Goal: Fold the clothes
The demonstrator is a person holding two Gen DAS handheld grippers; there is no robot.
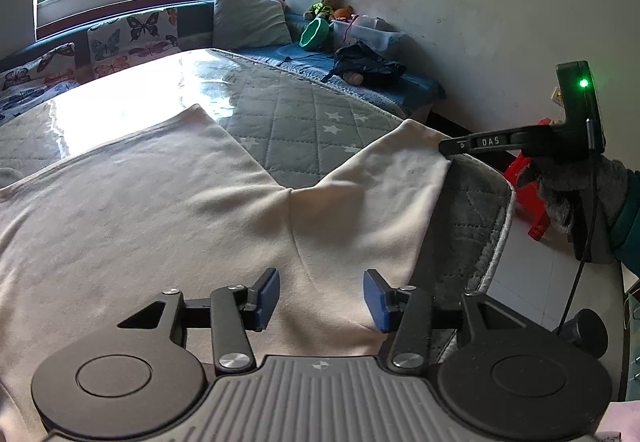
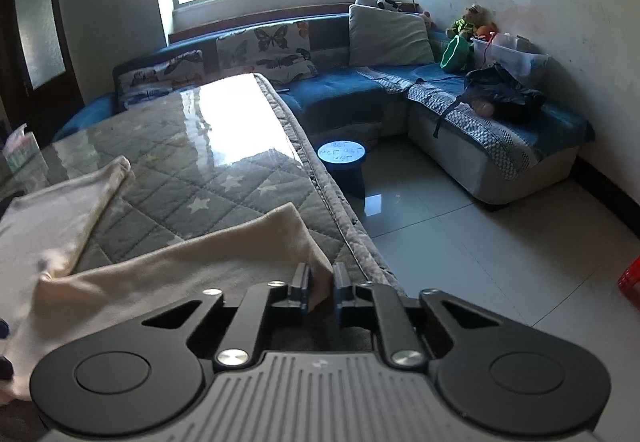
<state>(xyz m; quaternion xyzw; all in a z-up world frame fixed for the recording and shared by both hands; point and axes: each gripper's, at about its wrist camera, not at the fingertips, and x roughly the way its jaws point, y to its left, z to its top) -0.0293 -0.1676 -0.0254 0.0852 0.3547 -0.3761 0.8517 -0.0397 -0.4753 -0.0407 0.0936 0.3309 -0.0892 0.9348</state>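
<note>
A cream pair of trousers lies flat on the grey quilted table cover, its two legs spread in a V. My left gripper hovers open over the crotch area, blue pads apart with cloth below them. My right gripper reaches in from the right, held by a gloved hand, at the end of the right leg. In the right wrist view my right gripper is shut on the corner of that leg's hem. The other leg lies to the left.
The table's right edge drops to a glossy tiled floor. A round blue stool stands by the table and a red stool is lower right. A blue sofa carries cushions, a dark bag and toys.
</note>
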